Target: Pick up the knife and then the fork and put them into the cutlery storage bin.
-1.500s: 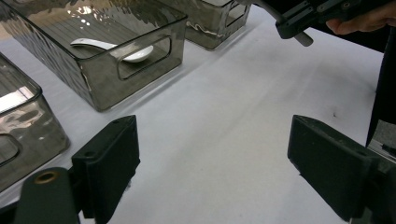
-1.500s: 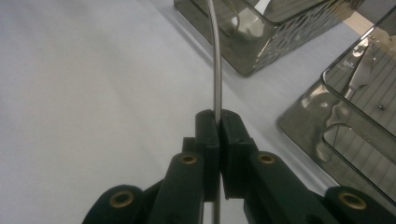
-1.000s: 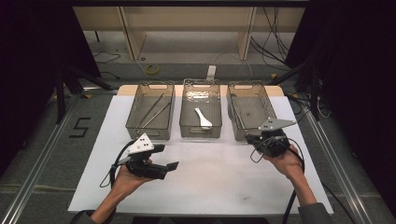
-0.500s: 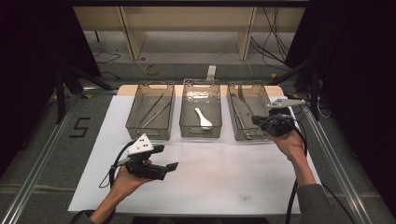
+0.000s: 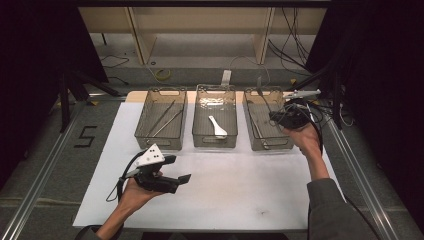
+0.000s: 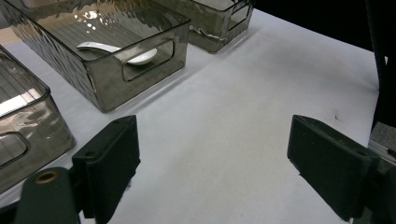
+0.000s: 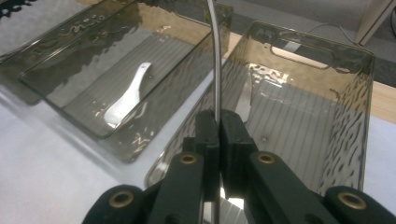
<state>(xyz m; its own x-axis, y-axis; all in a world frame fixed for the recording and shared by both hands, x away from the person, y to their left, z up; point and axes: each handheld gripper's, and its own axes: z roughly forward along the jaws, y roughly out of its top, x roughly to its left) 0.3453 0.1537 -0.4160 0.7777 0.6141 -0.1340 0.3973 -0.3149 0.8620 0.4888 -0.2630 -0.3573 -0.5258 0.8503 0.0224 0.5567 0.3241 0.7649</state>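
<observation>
Jaws of the right gripper (image 7: pixel 218 122) are pressed together on a thin metal utensil (image 7: pixel 215 56), whose slim handle rises upward from between the pads; which kind of utensil it is, I cannot tell. In the high view this right gripper (image 5: pixel 274 116) is held above the right bin (image 5: pixel 252 131), and the utensil (image 5: pixel 260 89) stands out of it over the far part of that bin. One more metal piece (image 7: pixel 243 103) lies on the floor of the same bin. The middle bin (image 5: pixel 215 145) contains a white spoon (image 5: pixel 217 127), and the left bin (image 5: pixel 145 125) contains long thin metal tools (image 5: pixel 164 118). The left gripper (image 5: pixel 176 170) rests low over the white table cover (image 5: pixel 240 190), near the front of the left bin, with its jaws wide apart and nothing between them. In the left gripper view the white spoon (image 6: pixel 116 50) lies inside its bin (image 6: pixel 140 70).
</observation>
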